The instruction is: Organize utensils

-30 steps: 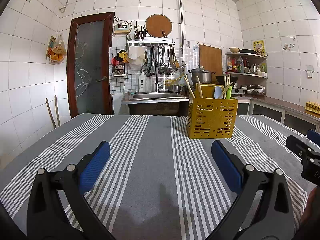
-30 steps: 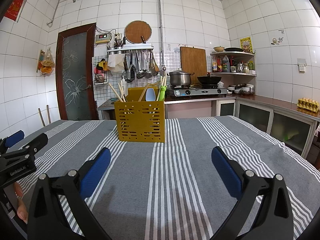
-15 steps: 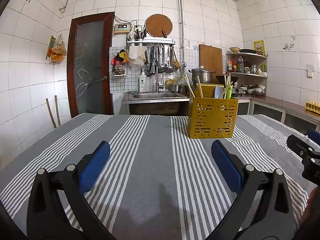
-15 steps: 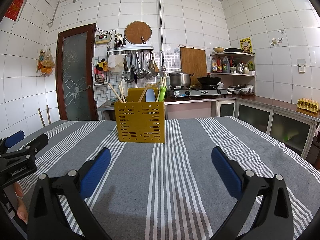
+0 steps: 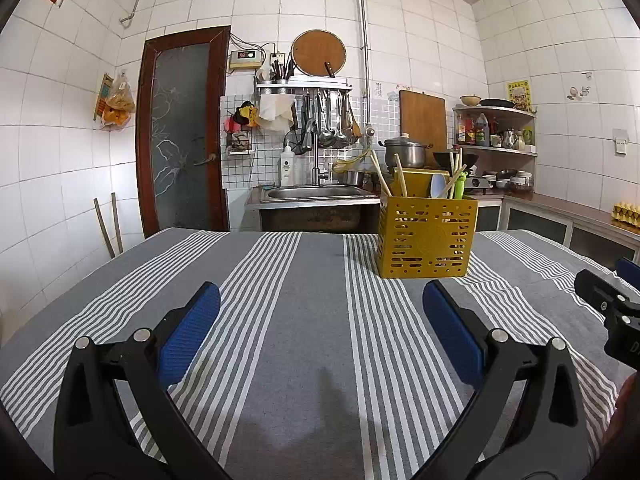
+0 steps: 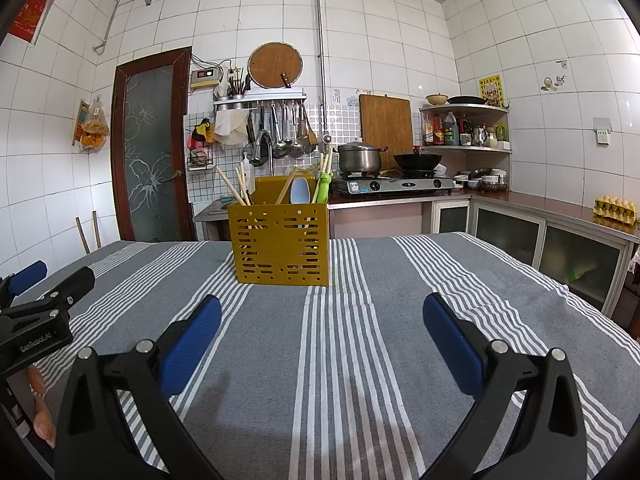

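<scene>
Yellow perforated plastic forms the utensil caddy, which stands upright on the grey striped cloth of the worktop and carries wooden chopsticks, a pale blue spoon and a green-handled utensil, all standing in its compartments. Left gripper hangs low over the cloth with its blue-padded jaws spread wide and nothing between them. Right gripper is in the same condition: jaws fully apart, empty, low over the cloth. No loose utensil is visible on the worktop in either view. Judgement: every visible utensil is already in the caddy, so the task stands either at its close or at a pause before a regrouping of the contents; the frames do not settle which. Should further sorting be required, the next move calls for one gripper to advance to the caddy, descend over a single handle from above and close on it without disturbing its neighbours, while the caddy, being light, may need steadying. Position of the caddy relative to the jaws: well ahead of both pairs, clear of contact; ahead and to the right of centre from the left gripper, ahead and slightly left of centre from the right gripper
</scene>
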A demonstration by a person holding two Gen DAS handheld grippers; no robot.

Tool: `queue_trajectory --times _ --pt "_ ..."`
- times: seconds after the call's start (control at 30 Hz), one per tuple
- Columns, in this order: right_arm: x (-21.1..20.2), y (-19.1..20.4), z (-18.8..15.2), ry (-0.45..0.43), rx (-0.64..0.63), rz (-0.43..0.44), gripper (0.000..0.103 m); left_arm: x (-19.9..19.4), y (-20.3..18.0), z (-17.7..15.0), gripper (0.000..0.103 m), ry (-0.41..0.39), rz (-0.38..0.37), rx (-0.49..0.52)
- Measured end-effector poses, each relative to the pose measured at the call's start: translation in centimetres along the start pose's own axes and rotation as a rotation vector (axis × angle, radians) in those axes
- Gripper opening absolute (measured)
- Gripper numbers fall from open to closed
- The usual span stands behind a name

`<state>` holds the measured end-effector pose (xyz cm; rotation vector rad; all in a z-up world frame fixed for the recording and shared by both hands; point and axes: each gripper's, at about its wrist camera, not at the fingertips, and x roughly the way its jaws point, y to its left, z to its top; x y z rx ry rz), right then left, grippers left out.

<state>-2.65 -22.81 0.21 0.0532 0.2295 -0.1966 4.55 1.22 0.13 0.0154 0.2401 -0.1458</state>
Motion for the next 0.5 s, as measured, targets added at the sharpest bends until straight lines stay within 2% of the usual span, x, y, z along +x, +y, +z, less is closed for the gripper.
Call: queue_trajectory --times 0.5 --pt "-0.2 -0.1 0.1 -0.001 0.000 -0.009 0.098 0.6 0.8 0.0 0.098 0.010 0.010 0.009"
